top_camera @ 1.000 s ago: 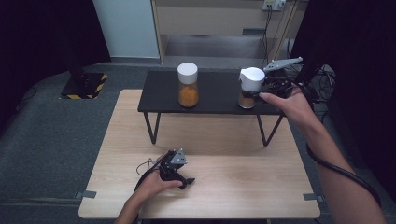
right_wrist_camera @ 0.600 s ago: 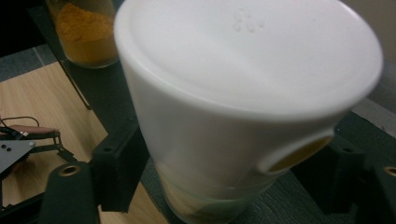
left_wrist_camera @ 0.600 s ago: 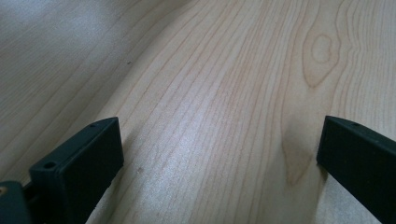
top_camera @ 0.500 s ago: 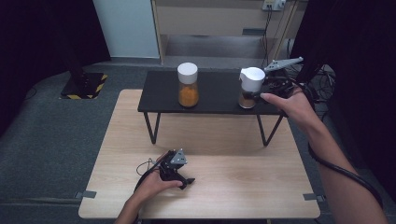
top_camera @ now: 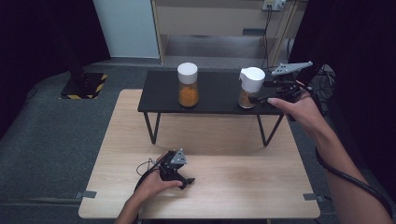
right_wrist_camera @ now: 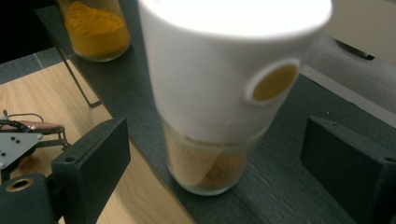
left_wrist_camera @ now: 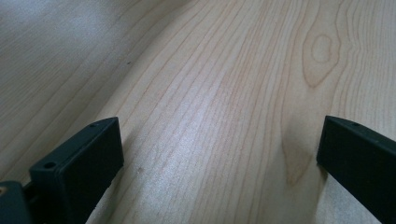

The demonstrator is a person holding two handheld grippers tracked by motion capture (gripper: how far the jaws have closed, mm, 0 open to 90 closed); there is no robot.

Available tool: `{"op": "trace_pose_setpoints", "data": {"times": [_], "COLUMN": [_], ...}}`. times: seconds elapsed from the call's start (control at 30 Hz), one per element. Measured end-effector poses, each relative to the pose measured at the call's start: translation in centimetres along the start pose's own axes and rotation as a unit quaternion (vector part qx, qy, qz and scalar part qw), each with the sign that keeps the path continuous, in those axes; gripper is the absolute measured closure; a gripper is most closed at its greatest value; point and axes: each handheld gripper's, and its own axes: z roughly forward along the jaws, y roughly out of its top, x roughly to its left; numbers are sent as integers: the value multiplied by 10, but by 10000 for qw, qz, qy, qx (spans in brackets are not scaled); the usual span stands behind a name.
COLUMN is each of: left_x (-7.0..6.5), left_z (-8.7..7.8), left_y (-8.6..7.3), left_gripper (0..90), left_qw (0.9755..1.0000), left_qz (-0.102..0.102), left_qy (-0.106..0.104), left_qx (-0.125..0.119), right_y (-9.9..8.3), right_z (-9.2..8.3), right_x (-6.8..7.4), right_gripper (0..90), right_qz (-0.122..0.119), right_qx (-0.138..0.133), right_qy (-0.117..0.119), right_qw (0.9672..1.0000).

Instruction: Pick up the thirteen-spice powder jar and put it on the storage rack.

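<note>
My right gripper (right_wrist_camera: 215, 163) has just been opening; jaws now stand wide on either side of the white-capped spice jar (right_wrist_camera: 219, 93), pads clear of the glass, nothing held. Jar sits upright near the right end of the black shelf (top_camera: 215, 100), close to its front edge. A 2nd jar w/ orange powder (top_camera: 187, 85) stands well apart, further left on the shelf.

Risks, as I judge them: jar is still between my jaws, so if I pull back crooked a pad could clip it and tip it or nudge it off the front edge onto the wooden table (top_camera: 233, 135). Cap is wider than the glass, easy to snag.

Left gripper (left_wrist_camera: 215, 154) rests on the table, jaws wide open, empty.
</note>
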Motion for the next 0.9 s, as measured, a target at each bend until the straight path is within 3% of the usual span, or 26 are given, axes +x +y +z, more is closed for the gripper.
{"op": "trace_pose_setpoints", "data": {"times": [0.9], "left_x": [0], "left_z": [0], "left_y": [0], "left_gripper": [0], "left_qw": [10000], "left_qz": [3], "left_qy": [8], "left_qx": [9], "right_y": [-34], "right_z": [-33], "right_x": [33], "right_gripper": [85], "right_qz": [-147], "right_qx": [-146], "right_qy": [32], "right_qw": [9998]}}
